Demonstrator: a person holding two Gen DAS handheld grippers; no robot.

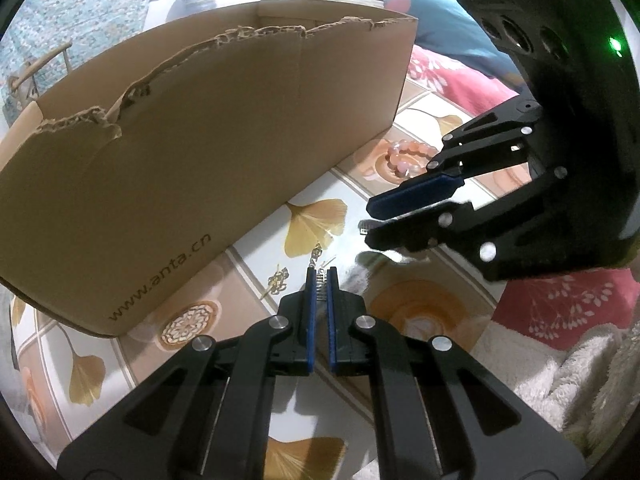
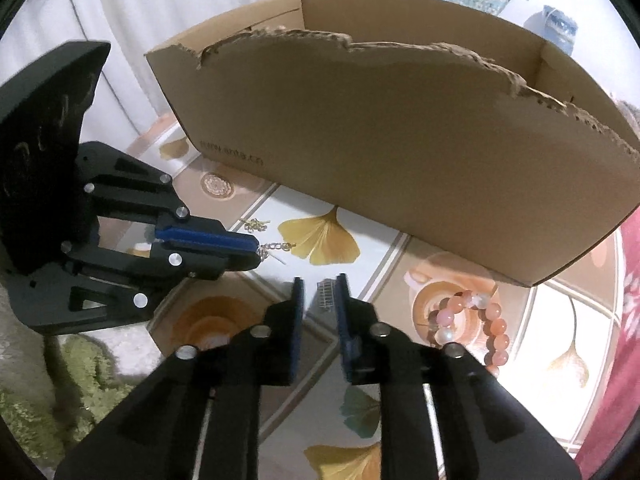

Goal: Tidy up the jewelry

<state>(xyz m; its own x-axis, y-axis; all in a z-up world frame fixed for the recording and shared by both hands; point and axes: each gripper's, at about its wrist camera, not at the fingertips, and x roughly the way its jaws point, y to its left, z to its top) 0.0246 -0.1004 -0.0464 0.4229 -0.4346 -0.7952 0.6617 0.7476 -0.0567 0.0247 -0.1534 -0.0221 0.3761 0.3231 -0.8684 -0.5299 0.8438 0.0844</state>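
My left gripper (image 1: 321,276) is shut on a silver chain earring (image 1: 320,280); its chain hangs out of the tips in the right wrist view (image 2: 276,247), just above the table. A second gold earring (image 1: 278,279) lies on the table beside the left fingertips, also seen in the right wrist view (image 2: 256,223). My right gripper (image 2: 320,290) is slightly open around a small silver comb-like hair clip (image 2: 327,296), touching one pad; it shows in the left wrist view (image 1: 366,226). A pink bead bracelet (image 2: 474,326) lies to the right of the right gripper.
A torn-edged cardboard box (image 1: 200,152), printed www.anta.cn, stands open just behind both grippers (image 2: 400,152). The table has a ginkgo-leaf patterned cloth (image 1: 316,220). A red floral fabric (image 1: 560,304) and white fluffy blanket (image 1: 540,380) lie at the right.
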